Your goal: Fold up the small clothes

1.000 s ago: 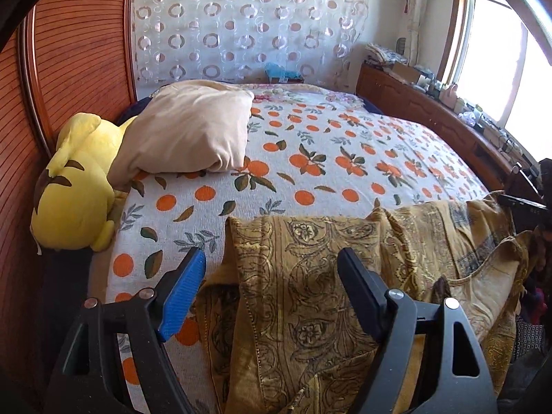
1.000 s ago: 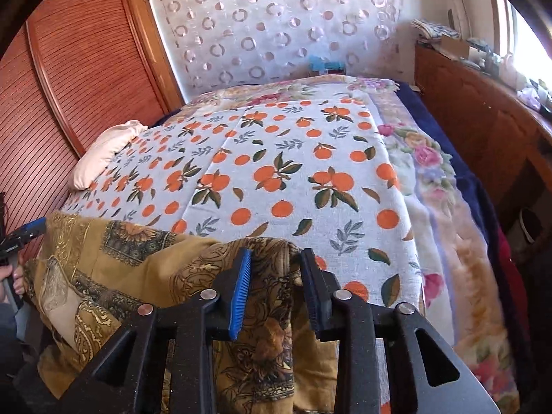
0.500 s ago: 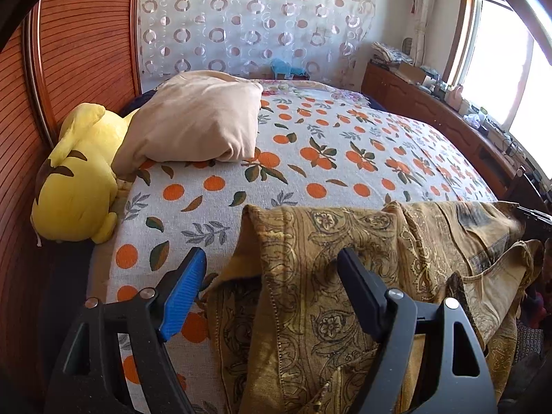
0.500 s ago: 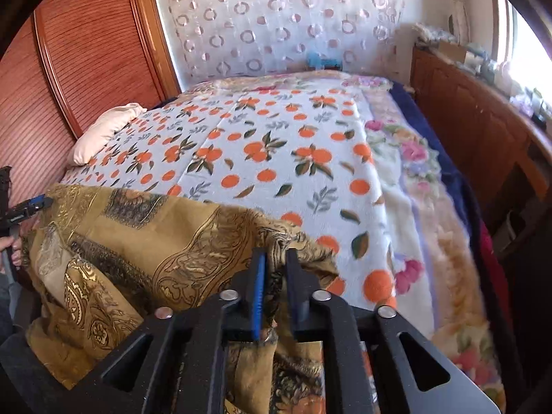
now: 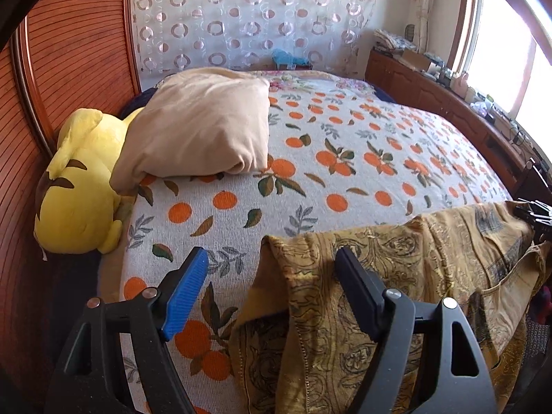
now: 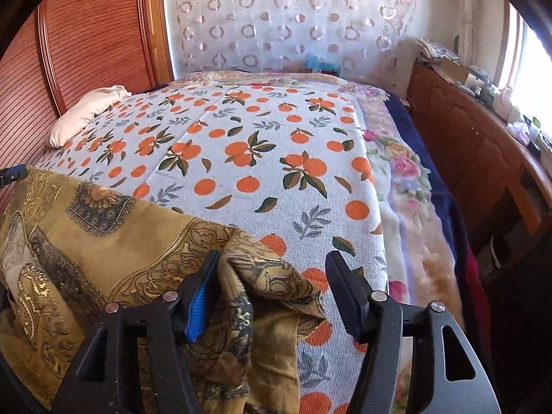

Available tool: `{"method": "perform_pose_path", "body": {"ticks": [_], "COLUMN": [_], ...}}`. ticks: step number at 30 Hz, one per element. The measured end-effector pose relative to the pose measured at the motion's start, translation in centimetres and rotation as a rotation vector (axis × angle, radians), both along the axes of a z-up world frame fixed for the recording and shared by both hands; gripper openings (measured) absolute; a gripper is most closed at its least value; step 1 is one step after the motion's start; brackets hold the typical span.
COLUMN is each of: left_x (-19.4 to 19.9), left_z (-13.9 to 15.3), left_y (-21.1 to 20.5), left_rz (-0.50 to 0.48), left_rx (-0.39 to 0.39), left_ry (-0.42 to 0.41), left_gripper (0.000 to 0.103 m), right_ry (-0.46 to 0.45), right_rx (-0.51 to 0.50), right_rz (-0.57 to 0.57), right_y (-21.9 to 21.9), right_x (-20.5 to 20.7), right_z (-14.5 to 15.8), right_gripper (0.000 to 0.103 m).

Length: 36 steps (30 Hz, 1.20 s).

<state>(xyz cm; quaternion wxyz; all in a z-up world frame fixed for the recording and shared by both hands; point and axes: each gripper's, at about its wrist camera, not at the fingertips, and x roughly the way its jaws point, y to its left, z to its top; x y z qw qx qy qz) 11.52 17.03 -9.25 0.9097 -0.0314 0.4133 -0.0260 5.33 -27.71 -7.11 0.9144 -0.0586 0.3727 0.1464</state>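
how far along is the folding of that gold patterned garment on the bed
Early. Done: the mustard-gold paisley garment is laid on the orange-print bedspread, still rumpled, no neat fold. In hand: the right gripper is opening, a bunched corner between its jaws; the left gripper is open over the other edge. Left: the folding itself.

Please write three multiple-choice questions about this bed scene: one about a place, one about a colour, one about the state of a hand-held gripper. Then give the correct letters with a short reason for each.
1. Where is the beige pillow?
A. on the mustard patterned garment
B. leaning on the yellow plush toy
C. on the wooden cabinet

2. What colour are the fruits printed on the bedspread?
A. orange
B. purple
C. blue

3. How are the jaws of the left hand-held gripper?
A. shut on the pillow
B. shut on nothing
C. wide apart

Answers:
1 B: its corner overlaps the yellow plush toy.
2 A: orange rounds with green leaves.
3 C: a wide gap; the mustard patterned garment's corner lies unclamped between them.
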Motion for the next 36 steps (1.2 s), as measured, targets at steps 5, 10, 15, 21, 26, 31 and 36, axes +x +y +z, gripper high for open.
{"method": "perform_pose_path", "body": {"ticks": [5, 10, 15, 21, 26, 31, 36], "left_x": [0.3, 0.5, 0.9, 0.9, 0.4, -1.8, -4.8], "left_z": [-1.2, -1.5, -1.4, -1.2, -0.9, 1.7, 5.4], "left_y": [0.4, 0.3, 0.2, 0.1, -0.2, -0.3, -1.1], "left_rz": [0.001, -0.001, -0.023, -0.056, -0.082, -0.077, -0.099], "left_rx": [-0.013, -0.026, -0.043, -0.095, -0.107, -0.134, -0.128], "left_ry": [0.032, 0.036, 0.032, 0.036, 0.032, -0.062, -0.161], "left_gripper": [0.078, 0.078, 0.069, 0.037, 0.015, 0.010, 0.008], "right_ry": [0.038, 0.034, 0.026, 0.025, 0.051, 0.013, -0.106], "right_rx": [0.047, 0.063, 0.054, 0.049, 0.087, 0.087, 0.126], "right_rz": [0.021, 0.028, 0.036, 0.060, 0.133, 0.149, 0.145], "right_y": [-0.4, -0.9, -1.1, -0.9, -0.8, -0.6, -1.2], "right_x": [1.1, 0.9, 0.3, -0.1, -0.5, -2.1, -5.3], "right_z": [-0.4, -0.6, -0.6, -0.5, -0.3, 0.8, 4.1], "right_gripper": [0.066, 0.066, 0.066, 0.063, 0.029, 0.013, 0.012]}}
